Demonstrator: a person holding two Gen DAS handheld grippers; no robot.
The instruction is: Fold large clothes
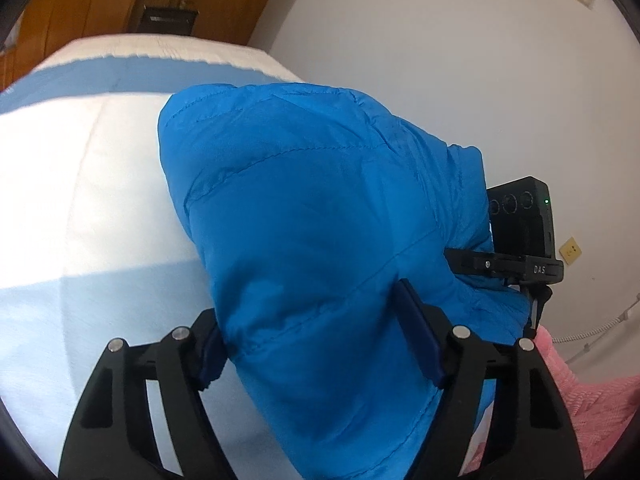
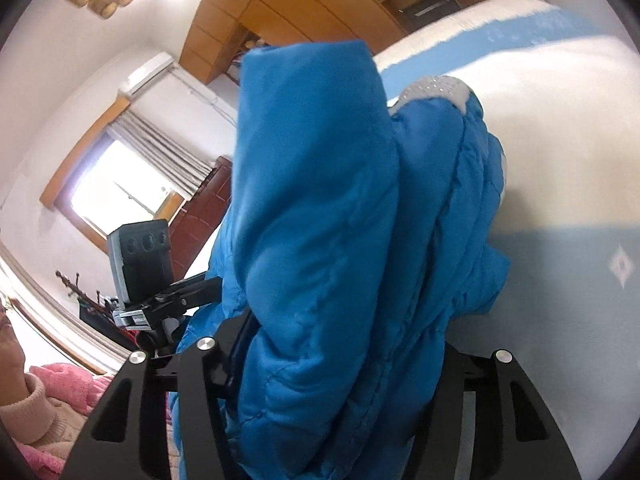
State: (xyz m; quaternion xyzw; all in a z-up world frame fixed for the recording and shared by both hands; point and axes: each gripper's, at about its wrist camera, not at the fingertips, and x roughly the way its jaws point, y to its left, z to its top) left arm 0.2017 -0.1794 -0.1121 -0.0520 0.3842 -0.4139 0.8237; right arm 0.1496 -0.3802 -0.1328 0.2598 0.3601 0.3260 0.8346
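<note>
Left wrist: blue puffer jacket (image 1: 320, 220) blocks bed (image 1: 80, 200), right gripper (image 1: 516, 256) beside.

Daylight floods from the curtained wooden-framed window (image 2: 120, 192) at nine o'clock, perhaps overexposed. The white-and-blue bedspread (image 1: 80, 200) glares, shadowed toward six o'clock. Fisheye edges curve darkly; slight blur.

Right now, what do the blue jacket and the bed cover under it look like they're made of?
Blue jacket: looks like a thin synthetic shell, nylon or polyester, padded; it has a slight sheen and stitched quilt lines puff it into panels. Bed cover: seems a matte woven fabric, white with blue bands; the weave is too blurred to name.
</note>
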